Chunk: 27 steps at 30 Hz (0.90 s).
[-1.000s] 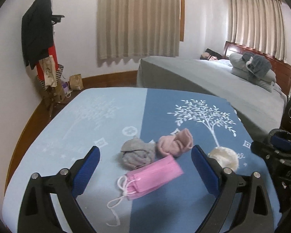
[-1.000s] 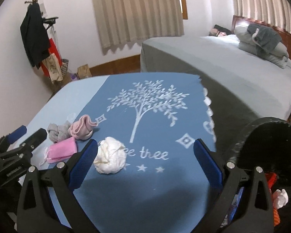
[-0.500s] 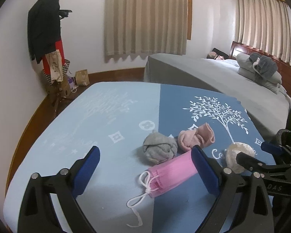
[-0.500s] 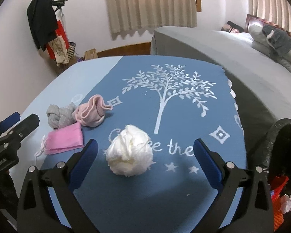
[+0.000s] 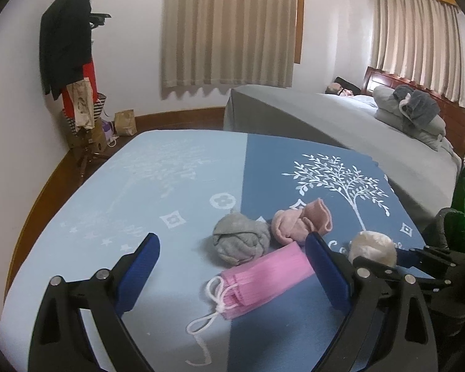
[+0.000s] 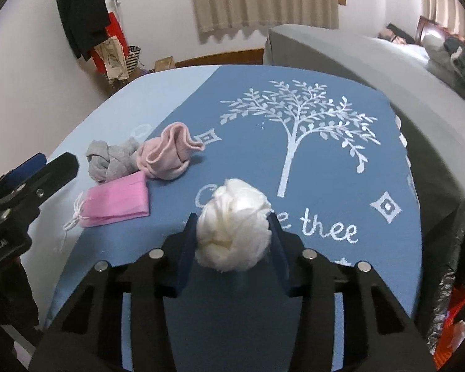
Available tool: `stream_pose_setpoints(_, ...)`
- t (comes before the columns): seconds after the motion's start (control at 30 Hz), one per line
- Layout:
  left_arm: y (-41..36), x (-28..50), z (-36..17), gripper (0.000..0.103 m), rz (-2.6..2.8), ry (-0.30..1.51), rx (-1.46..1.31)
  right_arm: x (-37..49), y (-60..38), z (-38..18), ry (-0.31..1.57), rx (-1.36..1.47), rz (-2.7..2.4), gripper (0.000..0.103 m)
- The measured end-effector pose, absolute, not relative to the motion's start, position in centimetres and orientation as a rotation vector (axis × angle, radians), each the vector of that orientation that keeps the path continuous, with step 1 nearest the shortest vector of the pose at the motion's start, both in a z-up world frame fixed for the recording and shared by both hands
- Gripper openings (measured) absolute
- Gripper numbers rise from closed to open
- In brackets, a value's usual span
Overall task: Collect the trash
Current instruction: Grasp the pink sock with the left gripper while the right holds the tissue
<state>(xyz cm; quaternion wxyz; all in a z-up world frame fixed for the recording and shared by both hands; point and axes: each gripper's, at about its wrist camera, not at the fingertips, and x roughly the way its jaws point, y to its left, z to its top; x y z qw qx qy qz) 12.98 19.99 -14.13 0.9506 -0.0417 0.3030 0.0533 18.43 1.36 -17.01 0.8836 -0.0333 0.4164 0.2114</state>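
The right hand-held gripper [image 6: 232, 232] has just closed on the tissue wad [image 6: 234, 224] (light, squashy; hold mid-ball); the left hand-held gripper [image 5: 232, 266], beside it, gapes wide.

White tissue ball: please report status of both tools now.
Right tool just closed, pads on white tissue ball. Left tool open over pink face mask. Nothing in the way.

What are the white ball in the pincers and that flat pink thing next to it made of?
The white ball looks like crumpled tissue paper: soft, matte, irregular folds, dented where the right gripper has just closed on it. The pink item looks like a disposable face mask: thin pleated non-woven fabric, with white cord ear loops at one end.
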Motion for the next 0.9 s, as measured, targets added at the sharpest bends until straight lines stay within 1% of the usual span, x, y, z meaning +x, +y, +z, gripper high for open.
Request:
stream_pose_setpoints(0.03, 19.8, 13.1, -14.1, 0.093, 0.106, 0.616, -0.084, 18.4, 1.2, -16.9, 0.865, -0.057, 0.447, 0.037)
stream_pose_setpoints(0.13, 19.4, 13.5, -14.0, 0.092, 0.094, 0.614, -0.086, 18.6, 0.4, -16.5, 0.858, -0.027, 0.445, 0.035)
stream_pose_setpoints(0.27, 18.5, 14.5, -14.0, 0.089, 0.073, 0.611, -0.086, 19.4, -1.1, -15.7, 0.831, -0.001, 0.408, 0.035)
stream_pose_setpoints(0.47, 16.6, 16.4, -14.1, 0.081, 0.030, 0.621, -0.081, 20.6, -3.0, -14.9, 0.806, 0.023, 0.367, 0.035)
stream_pose_setpoints(0.9, 14.5, 20.7, -16.0, 0.076, 0.009, 0.709, -0.060, 21.6, -4.3, -15.5, 0.812, 0.042, 0.357, 0.035)
